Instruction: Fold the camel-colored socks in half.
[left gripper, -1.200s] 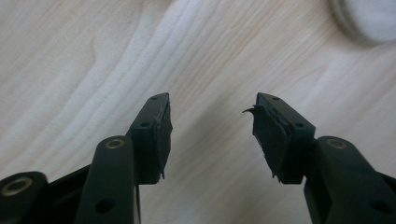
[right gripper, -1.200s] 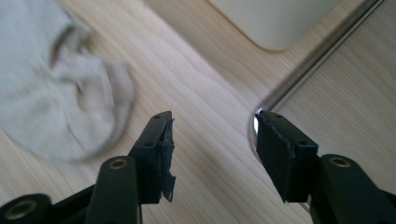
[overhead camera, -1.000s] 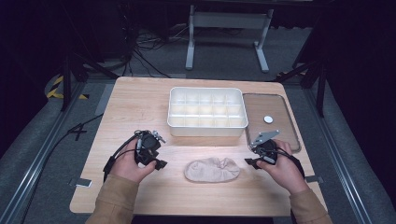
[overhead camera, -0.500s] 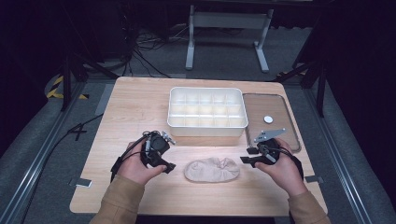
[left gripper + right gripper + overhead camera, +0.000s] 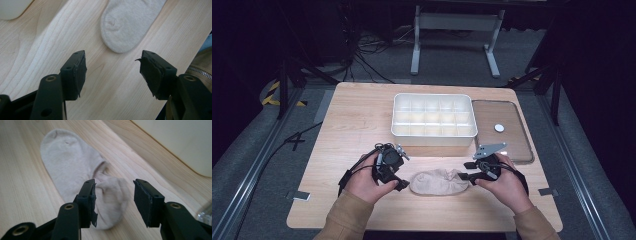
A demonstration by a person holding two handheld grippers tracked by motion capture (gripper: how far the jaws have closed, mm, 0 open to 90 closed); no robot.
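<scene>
Your left gripper point(image 5: 113, 67) and right gripper point(image 5: 114, 195) both hold jaws spread apart at opposite ends of the beige sock point(image 5: 438, 182), gripping nothing

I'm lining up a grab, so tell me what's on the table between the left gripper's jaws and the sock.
Nothing but bare wood: in the left gripper view, the open left gripper points at the sock's rounded toe across bare table.
</scene>
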